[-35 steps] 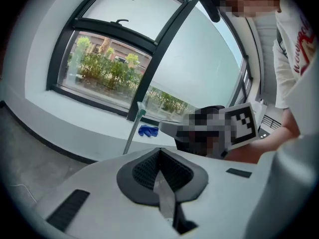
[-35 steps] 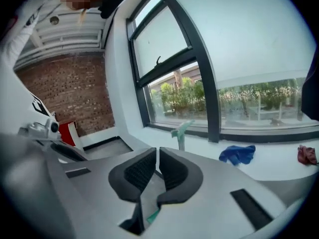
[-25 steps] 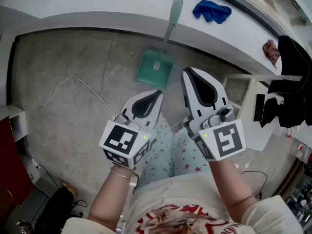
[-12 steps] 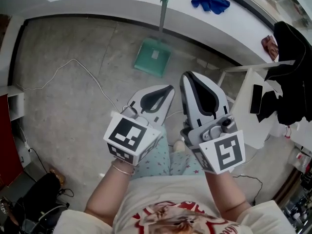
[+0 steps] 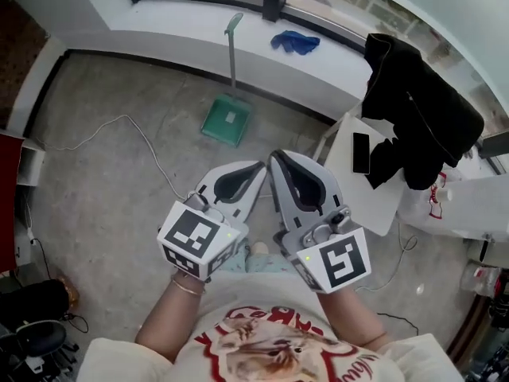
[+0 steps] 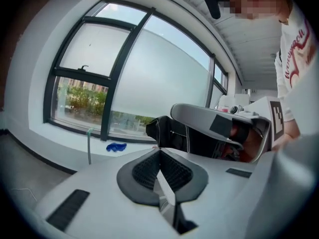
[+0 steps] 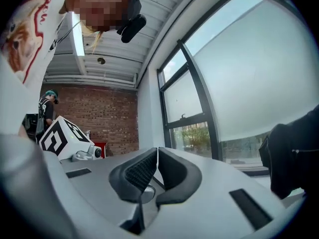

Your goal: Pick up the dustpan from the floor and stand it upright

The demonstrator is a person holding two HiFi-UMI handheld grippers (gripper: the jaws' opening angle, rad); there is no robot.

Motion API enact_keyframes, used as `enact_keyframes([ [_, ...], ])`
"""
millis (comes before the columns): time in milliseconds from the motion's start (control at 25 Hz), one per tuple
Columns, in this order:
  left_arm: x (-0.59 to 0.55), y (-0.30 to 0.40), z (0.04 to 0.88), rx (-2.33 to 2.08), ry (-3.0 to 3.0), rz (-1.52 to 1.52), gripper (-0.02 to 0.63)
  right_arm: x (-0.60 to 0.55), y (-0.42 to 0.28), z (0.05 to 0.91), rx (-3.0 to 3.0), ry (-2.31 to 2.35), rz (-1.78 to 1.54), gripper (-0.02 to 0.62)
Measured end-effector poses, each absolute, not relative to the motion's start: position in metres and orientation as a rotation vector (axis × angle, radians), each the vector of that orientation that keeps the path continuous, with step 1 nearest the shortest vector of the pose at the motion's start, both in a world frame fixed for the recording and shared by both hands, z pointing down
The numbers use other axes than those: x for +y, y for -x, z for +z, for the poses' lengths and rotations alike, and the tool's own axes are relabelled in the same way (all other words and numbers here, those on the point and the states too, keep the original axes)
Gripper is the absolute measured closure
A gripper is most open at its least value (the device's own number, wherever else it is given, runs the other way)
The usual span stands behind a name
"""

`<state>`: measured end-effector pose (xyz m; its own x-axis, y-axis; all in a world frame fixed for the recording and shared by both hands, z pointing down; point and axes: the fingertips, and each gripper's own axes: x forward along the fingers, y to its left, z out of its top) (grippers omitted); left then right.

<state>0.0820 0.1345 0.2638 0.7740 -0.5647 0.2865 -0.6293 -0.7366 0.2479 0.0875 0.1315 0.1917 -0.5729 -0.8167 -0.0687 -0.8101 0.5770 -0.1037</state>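
Observation:
The green dustpan [image 5: 225, 122] rests with its pan on the floor and its long handle [image 5: 233, 50] leaning upright against the white window ledge. Both grippers hang close to my body, well short of it and not touching it. My left gripper [image 5: 256, 168] is shut and holds nothing; in its own view the dark pads [image 6: 149, 167] meet, with the dustpan's handle [image 6: 88, 146] small and far off. My right gripper [image 5: 277, 158] is shut and empty too, its pads [image 7: 142, 169] pressed together in front of the window.
A blue cloth [image 5: 294, 40] lies on the ledge. A white table [image 5: 374, 201] at the right bears a black jacket [image 5: 417, 110] and a phone [image 5: 360, 153]. A white cable [image 5: 119, 126] snakes over the concrete floor at the left. Dark gear [image 5: 32, 325] sits bottom left.
Both grippers have risen and drawn back from the dustpan, which now looks smaller and farther away. The view takes in more of the window and table. Both grippers stay shut.

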Motion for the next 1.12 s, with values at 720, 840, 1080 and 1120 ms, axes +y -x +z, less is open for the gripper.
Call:
enact_keyframes([
  [720,0.302,-0.035,0.165,-0.842,-2.783,0.294,0.601,0.290,-0.051,0.101,2.605,1.399,-0.003,0.568],
  [840,0.330,0.005,0.169,-0.831,-2.781,0.307,0.602,0.314,-0.017,0.101,2.591,1.430,0.001,0.567],
  [1080,0.390,0.099,0.184,-0.762,-2.749,0.319,0.603,0.375,0.077,0.105,2.540,1.503,-0.030,0.566],
  [1120,0.399,0.111,0.188,-0.740,-2.745,0.318,0.601,0.385,0.090,0.110,2.543,1.523,-0.042,0.566],
])
